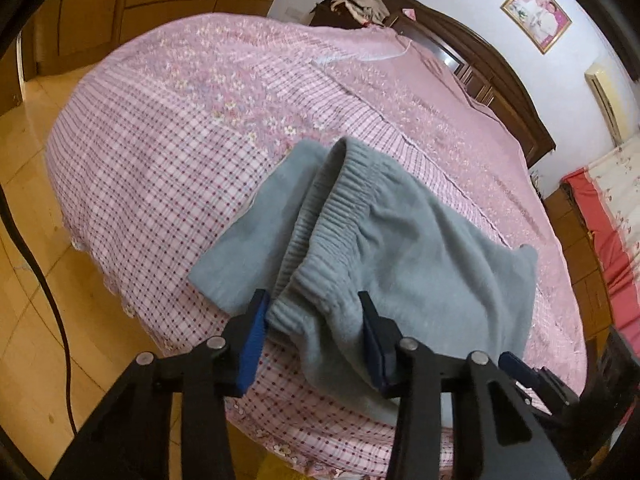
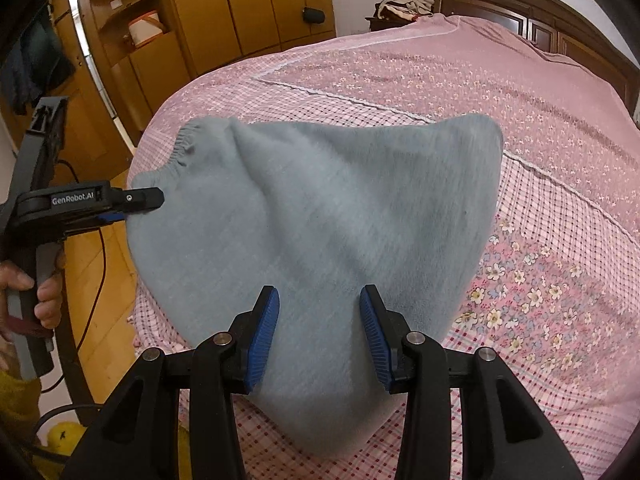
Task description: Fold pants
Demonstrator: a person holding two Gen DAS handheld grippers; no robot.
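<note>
— Grey fleece pants (image 2: 320, 216) lie on the pink bed (image 2: 520, 120) near its edge. Which way do they run?
— Across both hands: waistband (image 1: 328, 216) left, bulk right.
— And the grippers?
— Left gripper (image 1: 314, 334) straddles the waistband, pads at the cloth; whether it's gripping, I cannot tell. Right gripper (image 2: 320, 336) has cloth between its pads, gaps showing: not clamped.
</note>
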